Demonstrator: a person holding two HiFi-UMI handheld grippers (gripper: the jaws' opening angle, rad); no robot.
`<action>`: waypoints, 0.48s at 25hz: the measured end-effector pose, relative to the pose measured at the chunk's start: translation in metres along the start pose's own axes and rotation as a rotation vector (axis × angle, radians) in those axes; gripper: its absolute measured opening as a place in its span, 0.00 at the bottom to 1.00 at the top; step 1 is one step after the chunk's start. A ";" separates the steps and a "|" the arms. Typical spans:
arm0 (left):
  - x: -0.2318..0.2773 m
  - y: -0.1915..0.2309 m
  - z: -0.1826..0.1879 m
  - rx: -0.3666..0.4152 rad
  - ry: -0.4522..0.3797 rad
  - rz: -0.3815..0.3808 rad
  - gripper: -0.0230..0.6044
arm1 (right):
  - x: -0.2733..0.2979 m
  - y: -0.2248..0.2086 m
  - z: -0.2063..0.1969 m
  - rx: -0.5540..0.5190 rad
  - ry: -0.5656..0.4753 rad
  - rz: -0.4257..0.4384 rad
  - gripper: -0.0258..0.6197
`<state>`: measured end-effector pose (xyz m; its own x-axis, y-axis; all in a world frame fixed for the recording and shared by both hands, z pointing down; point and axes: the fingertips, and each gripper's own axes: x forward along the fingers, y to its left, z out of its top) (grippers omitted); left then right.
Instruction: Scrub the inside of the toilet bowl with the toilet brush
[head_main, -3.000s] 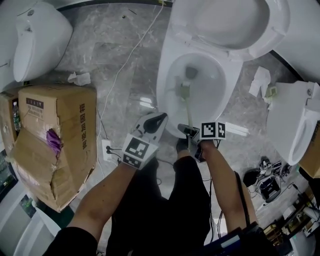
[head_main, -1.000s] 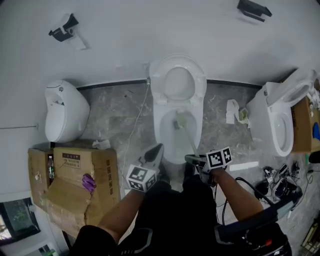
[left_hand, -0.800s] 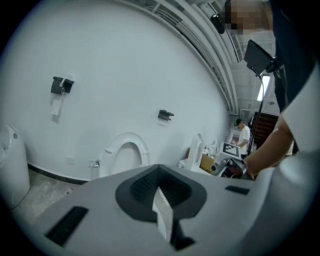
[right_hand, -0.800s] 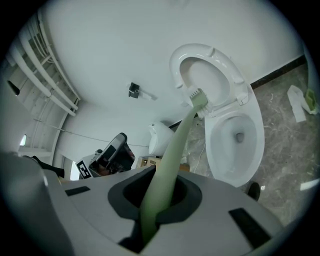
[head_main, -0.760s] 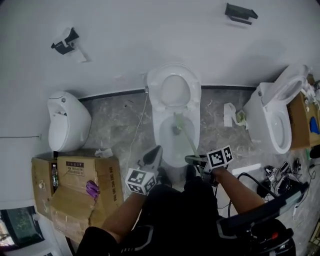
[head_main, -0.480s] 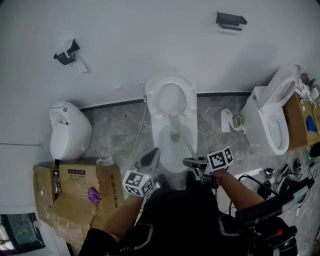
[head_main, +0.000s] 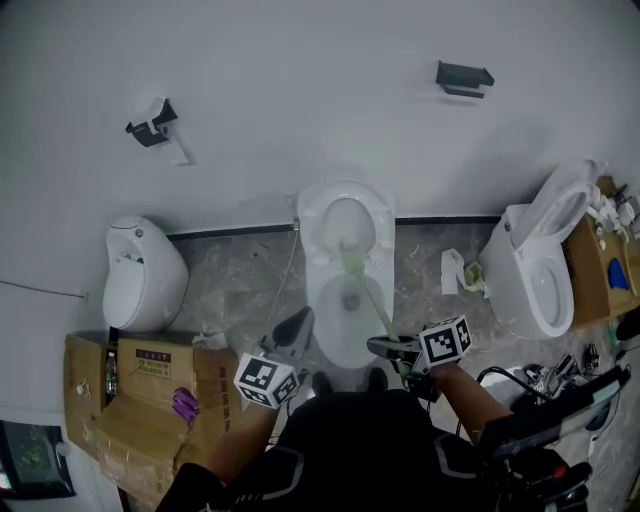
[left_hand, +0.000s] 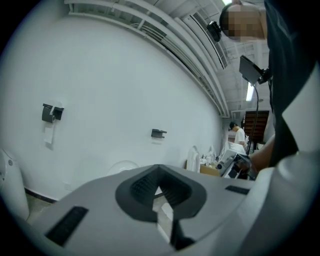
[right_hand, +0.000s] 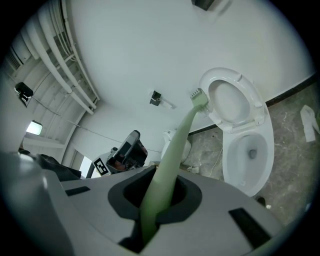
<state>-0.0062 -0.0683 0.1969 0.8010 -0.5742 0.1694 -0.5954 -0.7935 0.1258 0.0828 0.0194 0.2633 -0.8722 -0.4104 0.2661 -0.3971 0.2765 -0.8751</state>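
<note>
The white toilet stands against the wall with its lid raised; its bowl shows in the right gripper view too. My right gripper is shut on the pale green handle of the toilet brush. The brush slants up and away, and its head is held in the air above the bowl, level with the lid's lower edge. My left gripper hangs left of the bowl's front, shut with nothing in it, pointing at the wall.
A urinal hangs at the left with a torn cardboard box in front of it. A second toilet stands at the right, paper scraps lie between, and a white cable runs along the floor.
The head view has risen and pulled back, so the whole wall shows. The brush head, down in the bowl three seconds ago, now stands higher, near the lid.
</note>
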 end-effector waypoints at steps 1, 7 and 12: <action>0.000 0.001 0.003 0.000 -0.003 0.001 0.05 | -0.001 0.004 0.003 -0.012 -0.003 0.004 0.08; 0.008 -0.006 0.022 0.009 -0.034 -0.035 0.05 | -0.006 0.017 0.018 -0.055 -0.020 0.008 0.08; 0.010 -0.004 0.033 0.014 -0.063 -0.014 0.05 | -0.006 0.018 0.021 -0.078 -0.012 -0.004 0.08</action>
<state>0.0063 -0.0777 0.1661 0.8117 -0.5744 0.1061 -0.5838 -0.8039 0.1143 0.0866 0.0085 0.2376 -0.8672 -0.4223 0.2640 -0.4219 0.3412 -0.8400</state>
